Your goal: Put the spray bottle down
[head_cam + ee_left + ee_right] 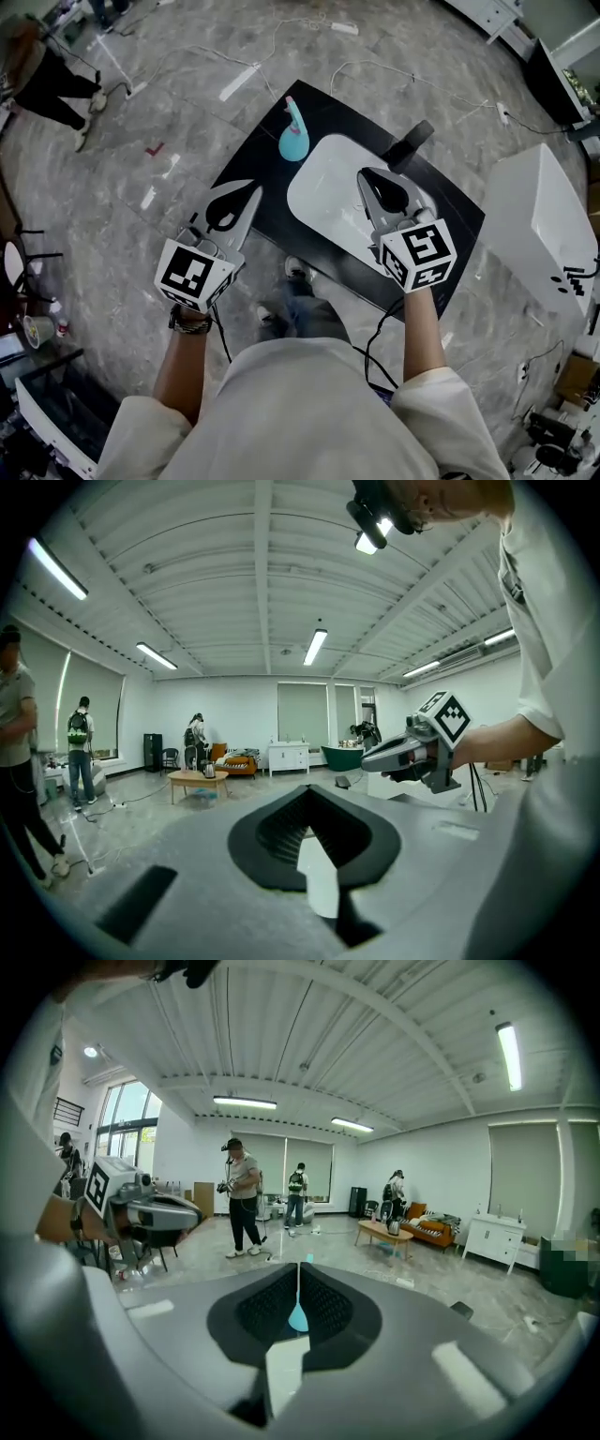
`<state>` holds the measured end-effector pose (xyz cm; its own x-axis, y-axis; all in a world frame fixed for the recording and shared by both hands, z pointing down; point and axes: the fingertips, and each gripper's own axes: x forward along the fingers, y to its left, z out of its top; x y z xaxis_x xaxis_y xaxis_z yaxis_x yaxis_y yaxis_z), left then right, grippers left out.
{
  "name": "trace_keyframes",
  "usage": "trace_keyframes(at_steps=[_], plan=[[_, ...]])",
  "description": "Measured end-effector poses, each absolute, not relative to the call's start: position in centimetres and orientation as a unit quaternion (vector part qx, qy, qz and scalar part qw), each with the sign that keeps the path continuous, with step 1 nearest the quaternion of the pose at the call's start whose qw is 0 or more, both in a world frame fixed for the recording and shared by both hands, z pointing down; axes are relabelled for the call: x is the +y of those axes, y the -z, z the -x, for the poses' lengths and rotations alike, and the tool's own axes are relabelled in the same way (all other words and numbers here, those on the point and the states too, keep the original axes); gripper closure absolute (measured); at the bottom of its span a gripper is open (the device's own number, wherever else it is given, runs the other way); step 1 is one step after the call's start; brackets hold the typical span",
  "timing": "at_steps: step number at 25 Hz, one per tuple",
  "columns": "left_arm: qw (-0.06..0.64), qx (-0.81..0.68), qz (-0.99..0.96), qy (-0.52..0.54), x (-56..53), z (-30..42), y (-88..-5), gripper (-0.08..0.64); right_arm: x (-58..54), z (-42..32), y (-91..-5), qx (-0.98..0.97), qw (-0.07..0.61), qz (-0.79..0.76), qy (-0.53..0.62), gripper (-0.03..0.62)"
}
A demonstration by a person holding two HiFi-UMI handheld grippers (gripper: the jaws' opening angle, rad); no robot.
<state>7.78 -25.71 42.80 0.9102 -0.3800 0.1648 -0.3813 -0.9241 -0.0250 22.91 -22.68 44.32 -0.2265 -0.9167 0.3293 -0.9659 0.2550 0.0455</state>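
A turquoise plastic spray bottle (293,141) contrasts with a black rectangular tabletop (328,108) and a white oval tray (323,192). The grey left gripper (255,193) and right gripper (362,174) bear black-and-white square-marker cubes (192,274).

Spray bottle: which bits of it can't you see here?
Head view: the spray bottle is small; any label or liquid level is too small to tell.
Right gripper view: only a teal sliver shows through the slit of the shut right hand-held gripper, whose body hides the rest.
Left gripper view: it does not show at all.
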Motion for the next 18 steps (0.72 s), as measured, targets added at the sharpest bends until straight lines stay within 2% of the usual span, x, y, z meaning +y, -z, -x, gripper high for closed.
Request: trace_keyframes(at_steps=[1, 18], plan=[[0.0, -0.191, -0.978, -0.08, -25.4, -8.2, -42.4, 0.555, -21.9, -23.1, -43.5, -0.777, 0.139, -0.608, -0.081, 0.586], [-0.053, -0.143, -0.988, -0.028, -21.2, -14.0, -34.7, 0.555, -12.0, -26.5, -33.9, -0.727, 0.06, -0.682, -0.061, 0.588]])
